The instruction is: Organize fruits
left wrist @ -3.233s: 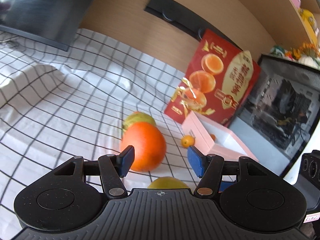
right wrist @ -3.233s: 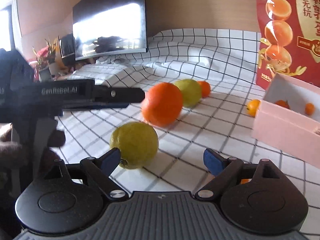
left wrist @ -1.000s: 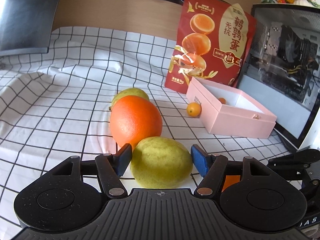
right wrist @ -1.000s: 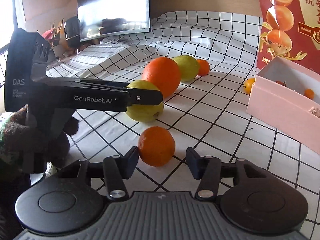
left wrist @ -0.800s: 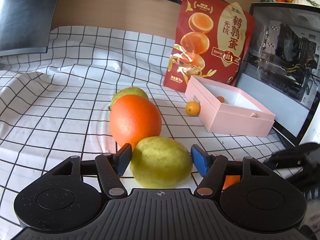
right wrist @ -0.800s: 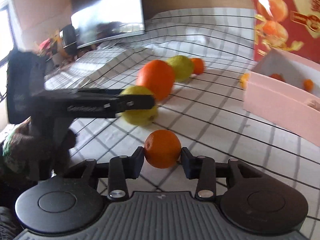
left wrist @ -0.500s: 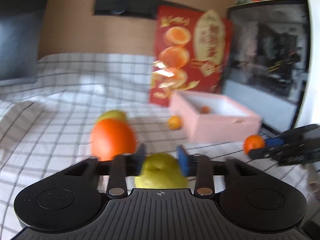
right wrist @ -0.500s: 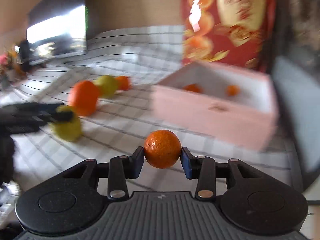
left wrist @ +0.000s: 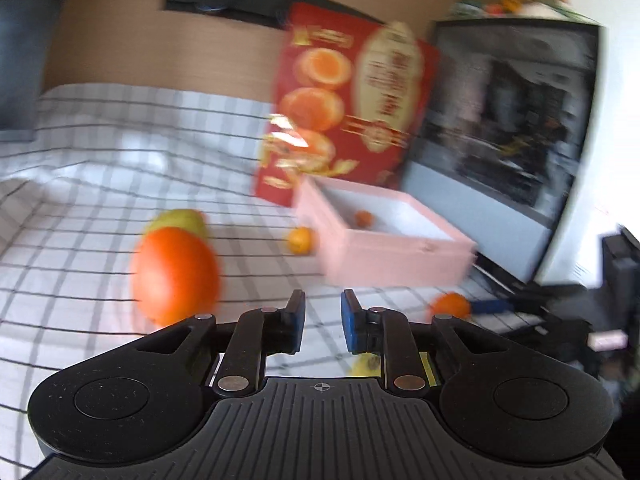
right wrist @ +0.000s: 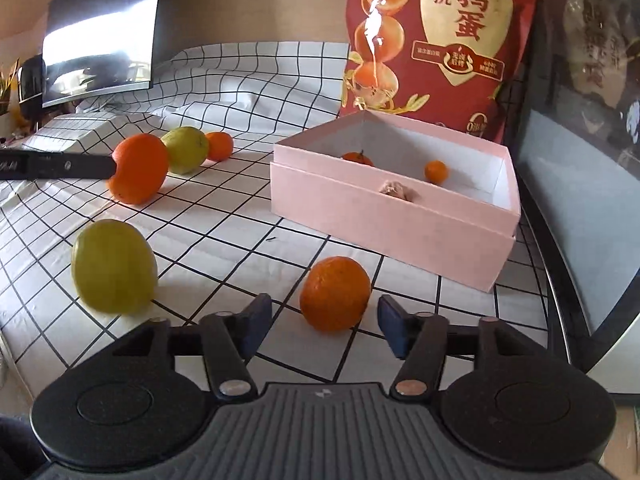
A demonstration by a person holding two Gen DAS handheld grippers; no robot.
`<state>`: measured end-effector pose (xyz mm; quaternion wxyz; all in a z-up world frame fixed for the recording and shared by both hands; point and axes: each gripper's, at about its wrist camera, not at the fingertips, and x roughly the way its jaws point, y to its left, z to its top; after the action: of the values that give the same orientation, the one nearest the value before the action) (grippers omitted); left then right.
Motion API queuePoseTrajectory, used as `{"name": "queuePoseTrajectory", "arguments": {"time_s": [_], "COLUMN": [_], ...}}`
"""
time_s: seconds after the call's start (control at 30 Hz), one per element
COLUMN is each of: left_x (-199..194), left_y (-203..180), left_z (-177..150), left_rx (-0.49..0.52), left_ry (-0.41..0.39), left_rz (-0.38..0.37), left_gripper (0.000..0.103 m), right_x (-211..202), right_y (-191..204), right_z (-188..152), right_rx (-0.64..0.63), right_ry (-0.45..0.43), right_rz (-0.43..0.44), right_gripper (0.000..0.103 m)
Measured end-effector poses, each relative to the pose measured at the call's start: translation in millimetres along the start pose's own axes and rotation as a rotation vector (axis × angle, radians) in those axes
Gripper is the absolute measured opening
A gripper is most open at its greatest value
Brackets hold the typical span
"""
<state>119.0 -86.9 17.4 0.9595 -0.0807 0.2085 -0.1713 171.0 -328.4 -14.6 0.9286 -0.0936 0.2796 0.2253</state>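
Observation:
A small orange [right wrist: 335,294] rests on the checked cloth just in front of the pink box [right wrist: 392,220]. It lies between the jaws of my right gripper [right wrist: 325,326], which are opening, and the pads stand clear of it. My left gripper [left wrist: 322,320] is shut with nothing between its pads. A yellow-green fruit [right wrist: 114,266] lies loose on the cloth to the left, and a sliver of it [left wrist: 364,364] shows under the left gripper. Two small oranges [right wrist: 357,158] sit inside the box. A large orange [right wrist: 138,168] and a second green fruit [right wrist: 186,154] lie further back.
A red snack bag [right wrist: 436,40] stands behind the box. A glass-sided computer case [right wrist: 580,160] walls off the right side. A monitor [right wrist: 100,40] stands at the back left. Another small orange [left wrist: 300,240] lies against the box's far-left side.
The left jaws closed around the yellow-green fruit, then lost it and came together empty. The right gripper carried the small orange toward the pink box, set it down and parted its jaws.

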Motion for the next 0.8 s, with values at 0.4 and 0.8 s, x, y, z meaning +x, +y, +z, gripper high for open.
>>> {"name": "queuePoseTrajectory", "arguments": {"time_s": [0.4, 0.8], "left_x": [11, -7], "left_y": [-11, 35], "left_z": [-7, -6], "left_rx": [-0.044, -0.198], "left_ry": [0.023, -0.038], "left_rz": [0.035, 0.108], "left_gripper": [0.028, 0.028], "right_x": [-35, -2], "right_y": [10, 84], "right_z": [2, 24], "right_rx": [0.089, -0.084], "right_ry": [-0.103, -0.030], "right_rz": [0.171, 0.390], "right_gripper": [0.068, 0.077]}}
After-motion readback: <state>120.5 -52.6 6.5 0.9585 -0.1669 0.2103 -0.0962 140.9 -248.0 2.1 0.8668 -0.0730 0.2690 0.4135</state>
